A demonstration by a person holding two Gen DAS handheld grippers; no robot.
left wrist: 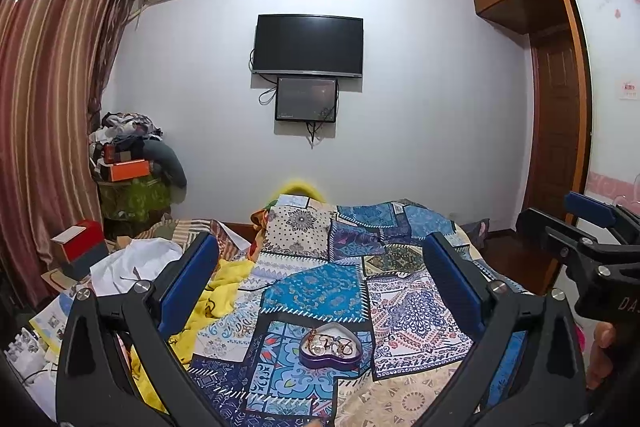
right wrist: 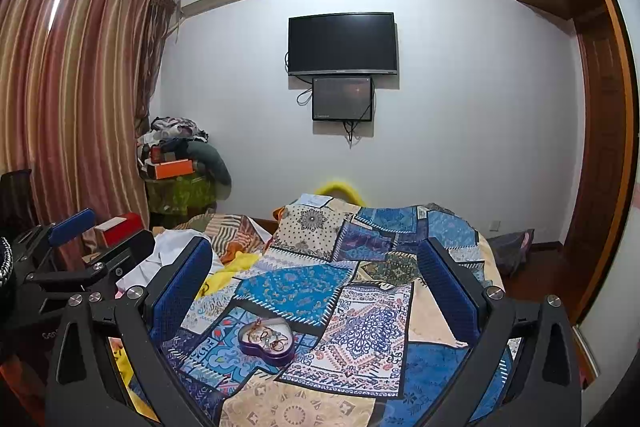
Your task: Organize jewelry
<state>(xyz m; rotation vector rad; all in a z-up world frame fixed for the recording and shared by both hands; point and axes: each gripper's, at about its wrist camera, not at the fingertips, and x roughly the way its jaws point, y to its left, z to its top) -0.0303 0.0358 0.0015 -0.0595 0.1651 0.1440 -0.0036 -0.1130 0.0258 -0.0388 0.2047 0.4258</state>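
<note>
A purple heart-shaped tin lies open on the patchwork bedspread, with a tangle of gold and silver jewelry inside. It also shows in the right wrist view, jewelry in it. My left gripper is open and empty, held above and behind the tin. My right gripper is open and empty, held above the bedspread with the tin low between its fingers. The right gripper shows at the right edge of the left view; the left gripper shows at the left of the right view.
White cloth, yellow fabric and papers clutter the bed's left side. A red and white box stands near the striped curtain. A pile of clothes and boxes fills the far corner. A TV hangs on the wall.
</note>
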